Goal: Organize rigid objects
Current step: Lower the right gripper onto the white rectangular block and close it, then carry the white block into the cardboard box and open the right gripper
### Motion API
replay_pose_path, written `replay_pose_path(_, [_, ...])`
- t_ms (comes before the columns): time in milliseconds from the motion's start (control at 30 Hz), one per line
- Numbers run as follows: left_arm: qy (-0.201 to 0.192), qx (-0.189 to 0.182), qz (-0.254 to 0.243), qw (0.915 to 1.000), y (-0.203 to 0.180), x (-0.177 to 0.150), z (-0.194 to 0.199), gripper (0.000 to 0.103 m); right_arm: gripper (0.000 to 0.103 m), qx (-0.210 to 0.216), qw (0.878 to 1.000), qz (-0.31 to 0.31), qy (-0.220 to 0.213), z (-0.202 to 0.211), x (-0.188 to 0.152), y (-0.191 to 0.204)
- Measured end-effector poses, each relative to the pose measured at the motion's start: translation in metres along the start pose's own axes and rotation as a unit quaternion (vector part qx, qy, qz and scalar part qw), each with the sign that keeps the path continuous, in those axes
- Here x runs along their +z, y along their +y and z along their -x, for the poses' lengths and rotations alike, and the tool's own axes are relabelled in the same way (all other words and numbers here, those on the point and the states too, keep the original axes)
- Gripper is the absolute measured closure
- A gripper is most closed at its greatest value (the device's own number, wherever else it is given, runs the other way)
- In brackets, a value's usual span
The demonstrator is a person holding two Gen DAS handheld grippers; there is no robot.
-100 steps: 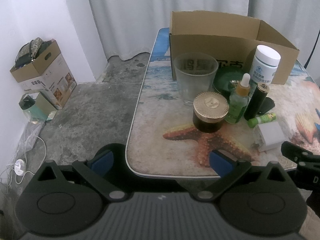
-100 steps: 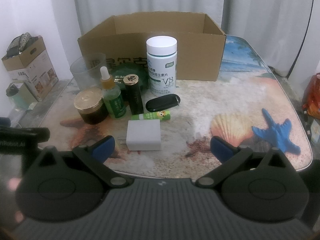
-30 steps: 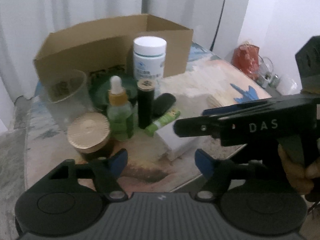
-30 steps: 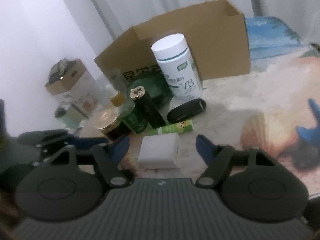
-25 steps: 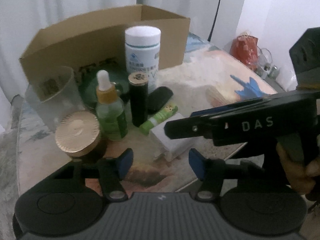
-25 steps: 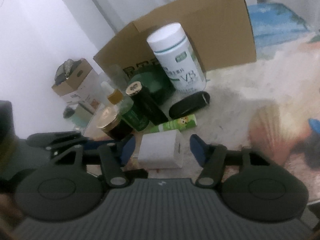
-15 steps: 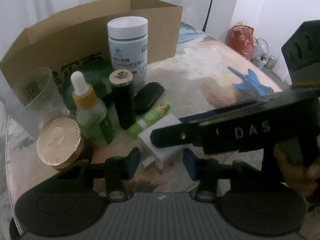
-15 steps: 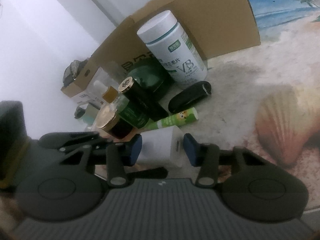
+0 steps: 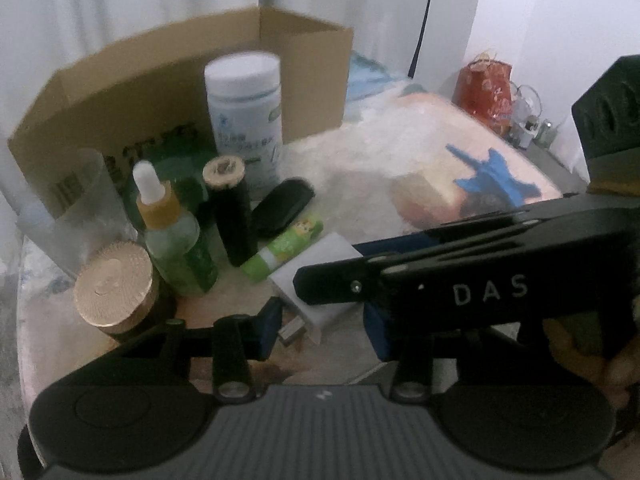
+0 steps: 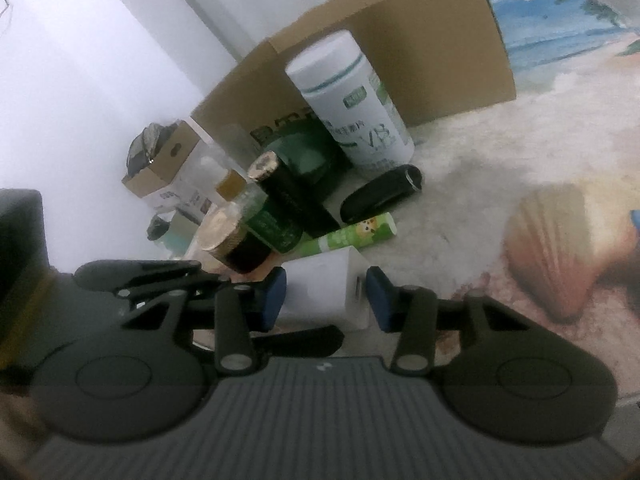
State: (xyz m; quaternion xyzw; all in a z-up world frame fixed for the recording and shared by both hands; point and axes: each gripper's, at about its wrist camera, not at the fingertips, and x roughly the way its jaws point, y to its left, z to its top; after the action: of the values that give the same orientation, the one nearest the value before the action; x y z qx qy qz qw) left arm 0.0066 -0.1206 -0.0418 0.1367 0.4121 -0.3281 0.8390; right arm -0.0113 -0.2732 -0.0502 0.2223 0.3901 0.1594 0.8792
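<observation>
A white plug adapter [image 10: 324, 286] lies near the table's front edge; it also shows in the left wrist view [image 9: 316, 276]. My right gripper [image 10: 326, 300] is open, its blue pads on either side of the adapter with small gaps. My left gripper [image 9: 324, 328] is open and close behind the adapter's prong end. Behind stand a green tube [image 9: 284, 250], a black case [image 9: 282, 208], a dark cylinder [image 9: 232, 208], a dropper bottle [image 9: 172, 236], a gold-lidded jar [image 9: 114, 286] and a white supplement bottle [image 9: 244, 112].
An open cardboard box [image 9: 168, 92] stands at the back of the table. A frosted cup [image 9: 76, 204] and a green round tin [image 10: 304, 160] sit before it. The right gripper's body [image 9: 480, 280] crosses the left view. A small box [image 10: 168, 168] sits on the floor at left.
Both grippers have moved in toward the white adapter. The right gripper's jaws have narrowed around it, and the left gripper's jaws have narrowed too.
</observation>
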Motion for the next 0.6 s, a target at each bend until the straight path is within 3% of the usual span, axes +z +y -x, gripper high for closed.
replay_pose_path(300, [-0.109, 0.045, -0.025, 0.9927, -0.016, 0.026, 0.068, 0.057, 0.059, -0.002, 0.995, 0.058, -0.079, 0.056, 0.027, 0.049])
replay_pose_path(467, [-0.158, 0.084, -0.025, 0.9835, 0.007, 0.080, 0.096, 0.057, 0.059, 0.023, 0.986, 0.111, -0.123, 0.064, 0.086, 0.080])
replay_pose_path(600, [-0.138, 0.103, -0.008, 0.9850, 0.047, 0.140, 0.089, 0.057, 0.059, 0.044, 0.983, 0.134, -0.121, 0.038, 0.154, 0.092])
